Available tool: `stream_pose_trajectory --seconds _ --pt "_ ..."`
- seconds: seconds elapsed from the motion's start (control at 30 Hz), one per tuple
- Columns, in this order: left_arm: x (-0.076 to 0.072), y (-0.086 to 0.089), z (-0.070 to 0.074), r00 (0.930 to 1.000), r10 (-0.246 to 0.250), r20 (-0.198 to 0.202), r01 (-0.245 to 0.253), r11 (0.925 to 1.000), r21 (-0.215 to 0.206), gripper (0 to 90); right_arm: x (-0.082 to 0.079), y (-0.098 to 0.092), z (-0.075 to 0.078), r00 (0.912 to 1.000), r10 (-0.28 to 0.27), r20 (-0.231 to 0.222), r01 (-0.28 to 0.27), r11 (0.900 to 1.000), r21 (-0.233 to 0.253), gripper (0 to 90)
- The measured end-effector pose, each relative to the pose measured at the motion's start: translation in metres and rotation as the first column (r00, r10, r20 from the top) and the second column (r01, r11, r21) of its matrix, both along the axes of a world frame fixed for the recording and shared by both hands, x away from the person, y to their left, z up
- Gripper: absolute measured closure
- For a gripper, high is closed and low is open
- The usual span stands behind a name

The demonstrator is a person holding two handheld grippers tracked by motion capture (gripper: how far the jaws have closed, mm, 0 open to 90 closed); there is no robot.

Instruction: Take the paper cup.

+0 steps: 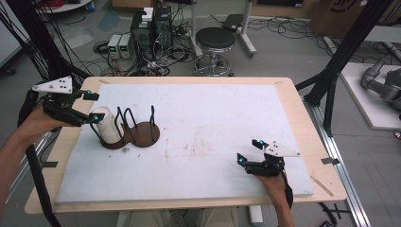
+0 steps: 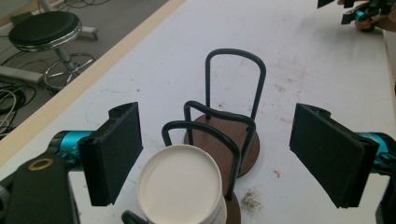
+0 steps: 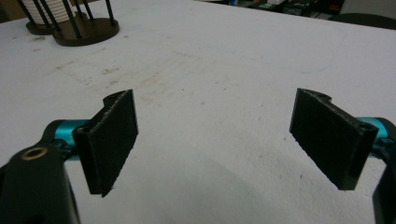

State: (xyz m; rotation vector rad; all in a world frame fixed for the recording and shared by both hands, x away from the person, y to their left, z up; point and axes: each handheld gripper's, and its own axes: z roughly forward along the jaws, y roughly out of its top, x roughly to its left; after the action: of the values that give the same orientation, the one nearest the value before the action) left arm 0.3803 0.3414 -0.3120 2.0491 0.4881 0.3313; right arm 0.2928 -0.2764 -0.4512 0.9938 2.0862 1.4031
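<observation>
Both handheld grippers are the same build: black body, teal-blue metal collars where the jaws mount, and flat black rectangular pads with a rough foam-like face. The left gripper [image 1: 92, 106] and right gripper [image 1: 249, 151] each carry a pale grey three-cornered plate on top, dotted with small dark holes. A brass-coloured ring is set in the black housing at the lower left of each gripper view. Thick black cable trails off the left one. Forearms are bare, no sleeves.
</observation>
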Motion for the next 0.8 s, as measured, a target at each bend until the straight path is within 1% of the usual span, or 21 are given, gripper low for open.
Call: stream_pose_trajectory --seconds 0.03,0.07,0.1,0.13,0.17,0.23,0.27,0.3,0.33,0.4,0.43,0.47,0.57,0.67,0.7,0.73,0.8 --pt "0.006 -0.001 0.001 0.9997 -0.021 -0.013 0.022 0.9997 0.012 17.0 0.000 0.000 0.000 1.0000 0.001 0.001 -0.001 1.000 -0.001 15.6" --pt "0.006 -0.001 0.001 0.9997 -0.021 -0.013 0.022 0.9997 0.012 17.4 0.000 0.000 0.000 1.0000 0.001 0.001 -0.001 1.000 -0.002 15.7" --pt "0.008 -0.001 0.002 0.9995 -0.027 -0.019 0.028 0.9994 0.023 17.4 0.000 0.000 0.000 1.0000 0.001 0.001 -0.001 1.000 -0.002 15.7" --pt "0.012 -0.001 0.003 0.9988 -0.039 -0.029 0.040 0.9983 0.042 17.5 0.000 0.000 0.000 1.0000 -0.001 0.007 0.001 1.000 -0.004 15.7" --pt "0.014 -0.002 0.004 0.9983 -0.046 -0.037 0.048 0.9975 0.052 17.5 -0.001 0.000 0.000 1.0000 -0.003 0.004 0.003 1.000 -0.004 15.6" --pt "0.019 -0.003 0.005 0.9960 -0.068 -0.058 0.072 0.9939 0.084 17.6 -0.001 0.000 0.000 1.0000 -0.004 0.004 0.004 1.000 -0.005 15.6" --pt "0.024 -0.005 0.005 0.9929 -0.088 -0.081 0.098 0.9858 0.136 17.6 -0.001 0.001 0.000 1.0000 -0.005 0.001 0.005 1.000 -0.002 15.7" --pt "0.024 -0.005 0.005 0.9929 -0.088 -0.081 0.098 0.9858 0.136 17.6 -0.001 0.001 0.000 1.0000 -0.003 0.001 0.003 1.000 -0.004 15.6" --pt "0.026 -0.006 0.005 0.9921 -0.092 -0.085 0.105 0.9823 0.156 17.6 -0.001 0.001 0.000 1.0000 -0.003 0.002 0.003 1.000 -0.005 15.7" --pt "0.030 -0.007 0.004 0.9893 -0.099 -0.107 0.117 0.9774 0.176 17.6 -0.001 0.001 0.000 1.0000 -0.004 0.001 0.004 1.000 -0.004 15.7" --pt "0.033 -0.009 0.002 0.9874 -0.098 -0.124 0.123 0.9685 0.217 17.6 -0.001 0.001 0.000 1.0000 -0.002 0.007 0.002 1.000 -0.007 15.7" --pt "0.033 -0.009 0.002 0.9874 -0.098 -0.124 0.123 0.9685 0.217 17.6 -0.001 0.001 0.000 1.0000 -0.002 0.007 0.002 1.000 -0.007 15.7" --pt "0.035 -0.012 -0.002 0.9845 -0.101 -0.143 0.136 0.9564 0.259 17.6 -0.001 0.001 0.000 1.0000 -0.004 0.004 0.004 1.000 -0.006 15.6" --pt "0.038 -0.015 -0.006 0.9821 -0.102 -0.159 0.145 0.9465 0.288 18.0 -0.001 0.001 0.000 1.0000 -0.003 0.006 0.003 1.000 -0.007 15.7" --pt "0.038 -0.015 -0.006 0.9821 -0.102 -0.159 0.145 0.9465 0.288 18.2 -0.001 0.001 0.000 1.0000 -0.003 0.006 0.003 1.000 -0.007 15.7" --pt "0.038 -0.015 -0.007 0.9822 -0.100 -0.159 0.144 0.9440 0.297 18.2 -0.001 0.001 0.000 1.0000 -0.003 0.005 0.003 1.000 -0.007 15.6" --pt "0.039 -0.015 -0.008 0.9822 -0.097 -0.161 0.142 0.9423 0.303 18.4 -0.001 0.001 0.000 1.0000 -0.002 0.005 0.002 1.000 -0.006 15.7"
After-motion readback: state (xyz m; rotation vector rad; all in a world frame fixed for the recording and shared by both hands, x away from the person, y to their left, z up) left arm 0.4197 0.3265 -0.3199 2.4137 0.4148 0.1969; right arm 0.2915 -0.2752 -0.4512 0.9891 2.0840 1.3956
